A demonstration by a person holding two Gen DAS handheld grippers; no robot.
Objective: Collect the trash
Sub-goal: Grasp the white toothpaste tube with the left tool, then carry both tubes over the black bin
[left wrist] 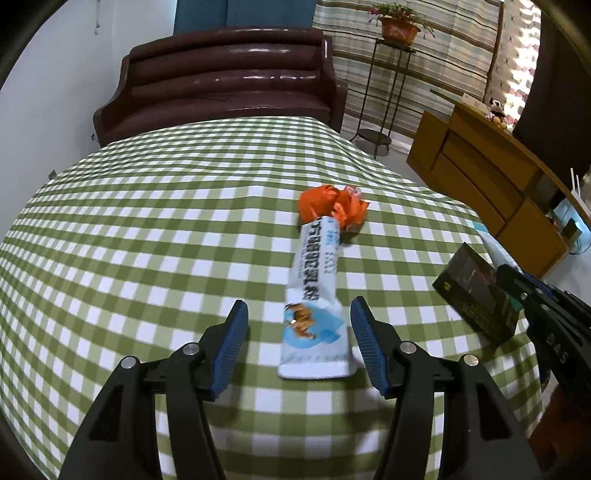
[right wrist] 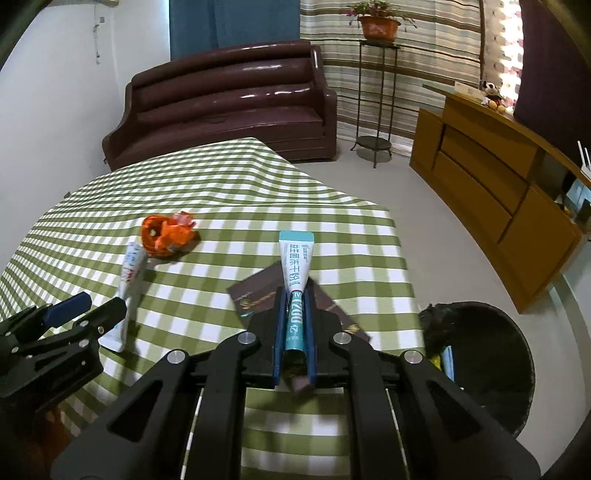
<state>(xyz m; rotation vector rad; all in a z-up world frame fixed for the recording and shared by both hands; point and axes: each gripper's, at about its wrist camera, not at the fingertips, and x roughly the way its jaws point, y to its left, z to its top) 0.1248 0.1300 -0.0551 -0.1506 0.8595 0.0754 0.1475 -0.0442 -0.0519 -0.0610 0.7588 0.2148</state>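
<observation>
Jaws of the left gripper [left wrist: 297, 345] straddle the white wrapper [left wrist: 316, 306], untouched.

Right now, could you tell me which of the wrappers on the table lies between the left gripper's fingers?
The long white and blue wrapper, not the crumpled orange one lying beyond it.

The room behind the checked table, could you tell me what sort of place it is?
Most likely a home living room: a dark leather sofa, a potted plant on a tall metal stand before striped curtains, and a wooden sideboard.
</observation>
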